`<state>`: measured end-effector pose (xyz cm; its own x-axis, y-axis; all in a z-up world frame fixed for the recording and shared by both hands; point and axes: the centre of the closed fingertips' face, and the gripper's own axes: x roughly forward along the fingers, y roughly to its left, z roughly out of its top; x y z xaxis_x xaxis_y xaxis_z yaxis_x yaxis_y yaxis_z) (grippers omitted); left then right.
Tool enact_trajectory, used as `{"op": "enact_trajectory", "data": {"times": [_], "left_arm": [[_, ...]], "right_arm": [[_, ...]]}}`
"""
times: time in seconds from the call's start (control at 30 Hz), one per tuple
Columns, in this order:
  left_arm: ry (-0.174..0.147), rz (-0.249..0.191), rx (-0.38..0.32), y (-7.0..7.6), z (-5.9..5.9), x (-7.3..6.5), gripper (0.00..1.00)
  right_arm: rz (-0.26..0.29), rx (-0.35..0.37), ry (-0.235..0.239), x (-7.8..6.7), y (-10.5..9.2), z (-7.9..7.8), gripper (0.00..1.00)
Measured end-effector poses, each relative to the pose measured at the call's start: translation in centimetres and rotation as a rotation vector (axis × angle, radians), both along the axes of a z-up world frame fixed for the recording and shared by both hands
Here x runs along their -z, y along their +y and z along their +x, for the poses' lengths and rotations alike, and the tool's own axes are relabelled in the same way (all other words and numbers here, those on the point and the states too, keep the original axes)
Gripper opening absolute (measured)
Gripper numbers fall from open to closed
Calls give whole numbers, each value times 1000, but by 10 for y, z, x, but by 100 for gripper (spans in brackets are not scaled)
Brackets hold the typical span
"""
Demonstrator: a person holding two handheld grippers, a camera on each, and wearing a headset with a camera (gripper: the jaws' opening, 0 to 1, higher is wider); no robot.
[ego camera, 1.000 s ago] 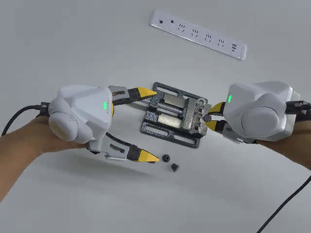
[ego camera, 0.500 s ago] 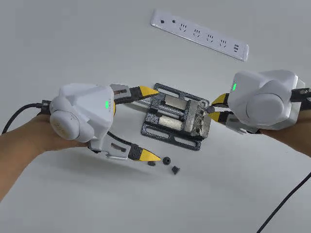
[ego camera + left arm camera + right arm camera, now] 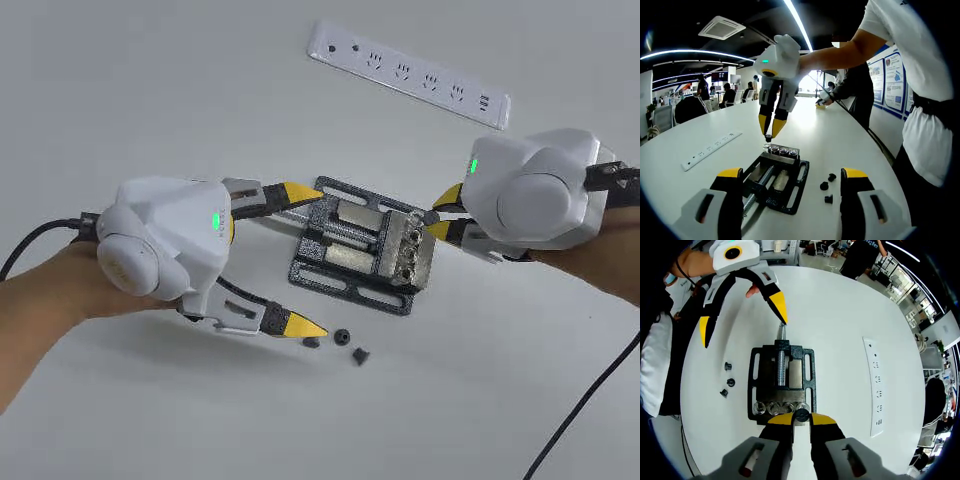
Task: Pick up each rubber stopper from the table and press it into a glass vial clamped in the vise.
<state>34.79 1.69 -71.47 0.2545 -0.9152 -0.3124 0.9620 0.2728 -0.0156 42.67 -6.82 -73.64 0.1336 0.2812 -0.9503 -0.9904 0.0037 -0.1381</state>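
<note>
Left gripper (image 3: 312, 260) hangs with its claw spread wide and carrying nothing. One tip sits by the vise (image 3: 322, 272) screw, the other just beside three loose stoppers (image 3: 343, 335) on the table (image 3: 150, 420). Further right, the vials (image 3: 774, 407) stand in a row, clamped at the vise's far end. My right gripper (image 3: 801, 419) is pinched narrow on a black stopper (image 3: 801, 415), poised just above that row. I judge the pressing step is in hand. Next I'd centre it over a vial mouth and push straight down.
</note>
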Motion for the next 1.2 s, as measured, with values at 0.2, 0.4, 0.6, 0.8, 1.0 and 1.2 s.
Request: {"op": "enact_trajectory", "data": {"times": [0.2,0.4,0.6,0.8,1.0,1.2], "left_arm": [[2,3,2,-1,-2,0,78],[1,5,3,-1,-3,-1,78],[1,4,1,-1,-3,-2,78],[5,1,-2,-1,-4,-2,78],[5,1,-6,0,-4,-2,78],[6,-1,-8,1,-4,-2,78]], "right_arm": [[1,-2,11,1,3,3,11],[-6,-8,19,4,4,3,11],[-13,-15,23,4,5,4,11],[-20,-24,32,6,7,3,11],[-34,-34,40,8,8,2,11],[-50,-42,55,9,7,1,11]]}}
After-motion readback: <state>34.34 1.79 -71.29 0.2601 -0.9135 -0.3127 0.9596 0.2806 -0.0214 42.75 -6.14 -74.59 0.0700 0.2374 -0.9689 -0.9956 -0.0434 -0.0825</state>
